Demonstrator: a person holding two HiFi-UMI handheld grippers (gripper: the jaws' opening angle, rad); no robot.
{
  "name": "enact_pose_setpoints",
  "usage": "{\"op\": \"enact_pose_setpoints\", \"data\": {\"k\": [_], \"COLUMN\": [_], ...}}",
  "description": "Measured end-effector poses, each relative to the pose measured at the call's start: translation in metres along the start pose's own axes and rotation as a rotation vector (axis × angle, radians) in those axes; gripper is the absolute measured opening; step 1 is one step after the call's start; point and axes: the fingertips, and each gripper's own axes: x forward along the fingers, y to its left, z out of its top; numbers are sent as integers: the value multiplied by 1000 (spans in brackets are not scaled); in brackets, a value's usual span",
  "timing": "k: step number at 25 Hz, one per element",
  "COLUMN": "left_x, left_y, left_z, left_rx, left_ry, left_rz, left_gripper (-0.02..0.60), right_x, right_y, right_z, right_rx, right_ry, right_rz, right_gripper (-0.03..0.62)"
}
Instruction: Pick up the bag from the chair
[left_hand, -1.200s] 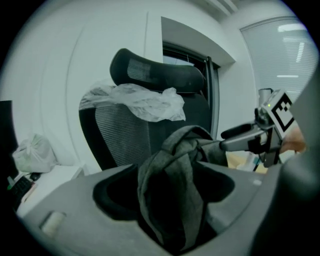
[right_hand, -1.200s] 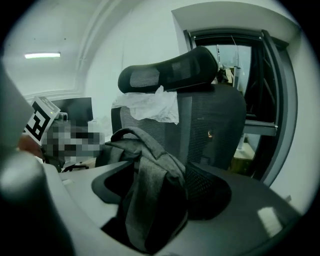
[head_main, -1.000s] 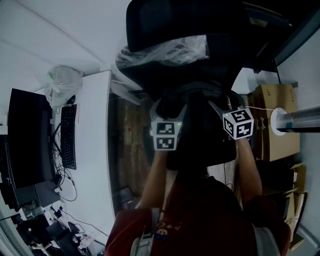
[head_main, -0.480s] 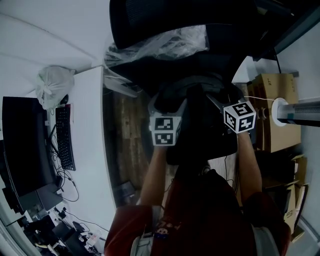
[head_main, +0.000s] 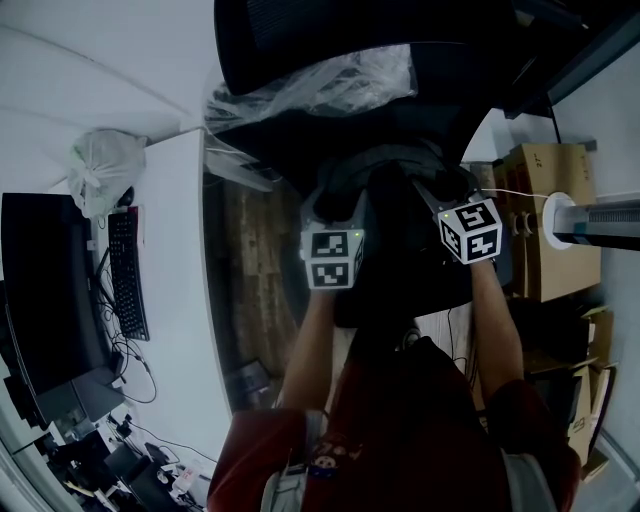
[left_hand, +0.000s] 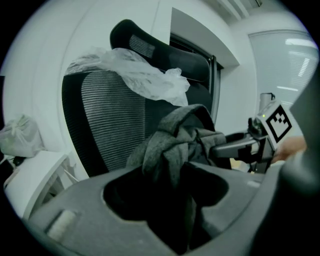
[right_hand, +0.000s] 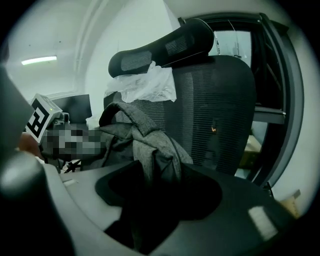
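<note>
Closing onto grey bag (left_hand: 170, 145) on chair (head_main: 330, 40), left hand-held gripper (head_main: 335, 197), right hand-held gripper (head_main: 441, 187), both pinching it

We can read no wording anywhere. At three o'clock, a cardboard box (head_main: 545, 200) bears a small dark mark, too blurred to read. The left cube (head_main: 332, 260) and right cube (head_main: 470, 232) show only black-and-white square patterns.

You're looking at a black chair (head_main: 300, 40) with a grey bag (left_hand: 170, 145) on it, heaped in front of its mesh backrest. A crumpled clear plastic sheet (head_main: 320, 85) hangs over the chair's backrest, below its headrest.
</note>
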Motion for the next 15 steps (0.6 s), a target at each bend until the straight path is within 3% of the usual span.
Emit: {"op": "enact_pose_setpoints", "data": {"k": [6,15], "left_x": [-5,-20], "left_y": [0,-9], "left_z": [-5,-6], "left_rx": [-5,-22], "left_ry": [-4,-6], "left_rz": [22,12], "left_gripper": [210,195], "right_x": [-4,-19], "right_y": [7,15], "right_z": [-2,-4], "right_rx": [-32,-34], "right_ry": [-10,-20], "right_rz": [-16,-19], "right_gripper": [175,149]}}
